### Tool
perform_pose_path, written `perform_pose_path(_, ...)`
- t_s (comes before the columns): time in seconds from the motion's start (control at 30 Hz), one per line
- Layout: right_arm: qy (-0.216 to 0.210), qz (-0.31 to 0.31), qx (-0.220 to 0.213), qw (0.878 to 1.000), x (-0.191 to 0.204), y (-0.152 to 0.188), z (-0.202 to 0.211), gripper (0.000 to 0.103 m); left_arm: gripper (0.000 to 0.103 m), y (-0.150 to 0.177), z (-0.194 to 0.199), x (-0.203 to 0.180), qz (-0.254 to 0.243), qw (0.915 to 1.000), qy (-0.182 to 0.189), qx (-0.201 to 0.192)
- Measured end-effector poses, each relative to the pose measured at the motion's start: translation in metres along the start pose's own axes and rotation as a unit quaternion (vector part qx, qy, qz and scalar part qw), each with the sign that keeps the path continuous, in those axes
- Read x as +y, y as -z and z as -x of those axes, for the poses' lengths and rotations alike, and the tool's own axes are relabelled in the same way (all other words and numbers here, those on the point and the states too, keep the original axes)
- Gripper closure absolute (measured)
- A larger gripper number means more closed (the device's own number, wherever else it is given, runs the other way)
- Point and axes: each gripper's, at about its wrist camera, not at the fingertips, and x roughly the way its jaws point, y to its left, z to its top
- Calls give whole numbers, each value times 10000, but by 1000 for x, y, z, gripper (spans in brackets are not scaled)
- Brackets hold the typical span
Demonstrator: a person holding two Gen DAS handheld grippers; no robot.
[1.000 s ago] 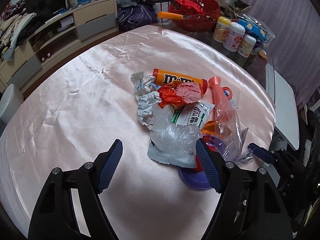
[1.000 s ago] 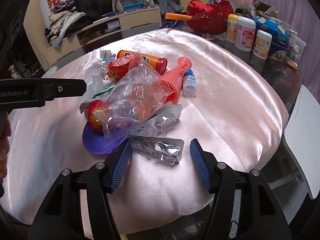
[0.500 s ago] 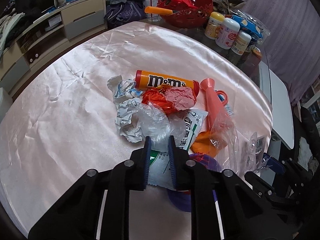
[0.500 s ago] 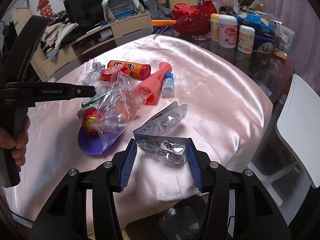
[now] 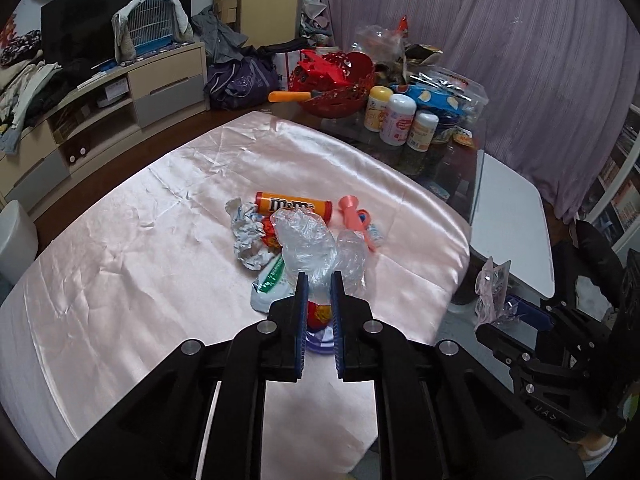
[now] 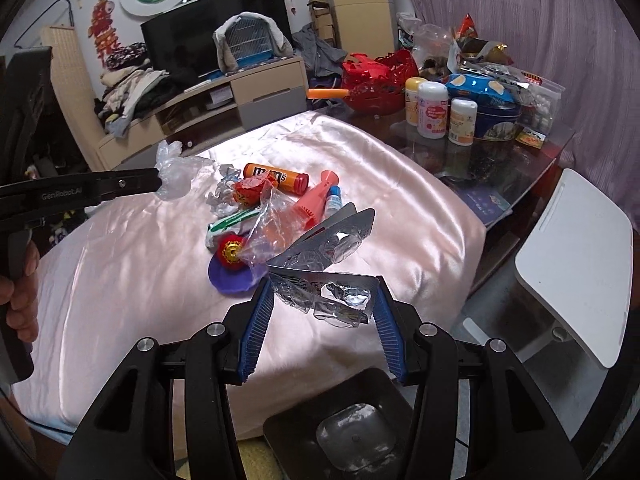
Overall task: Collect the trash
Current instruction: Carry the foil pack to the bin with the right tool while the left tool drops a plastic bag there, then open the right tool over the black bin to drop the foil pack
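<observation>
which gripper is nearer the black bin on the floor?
Right. The right gripper, jaws clamped on the blister packs, hangs at the table edge almost above the black bin. The left gripper holds a clear plastic bag farther off, over the pink cloth.

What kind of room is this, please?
Most likely a lived-in home living room: a television on a low media cabinet, a covered bird cage, and a table under a pink satin cloth with snacks and bottles.

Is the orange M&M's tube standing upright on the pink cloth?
No, the M&M's tube lies on its side on the pink cloth.
</observation>
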Motion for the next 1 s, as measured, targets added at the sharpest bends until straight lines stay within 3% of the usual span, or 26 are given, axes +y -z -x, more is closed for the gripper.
perform_pose_path(0.3,325,-128,370,9987,-32,52,29,52,93,77,5,-56,-185,9972,515,507)
perform_pose_path(0.67,185,-803,899,9925,-65,120,30,52,93,155,-39,-102,-225,9860,824,1430)
perform_pose_path(1.0,75,-884,1110,9899,-62,134,12,51,90,185,-81,-119,-375,9753,844,2005)
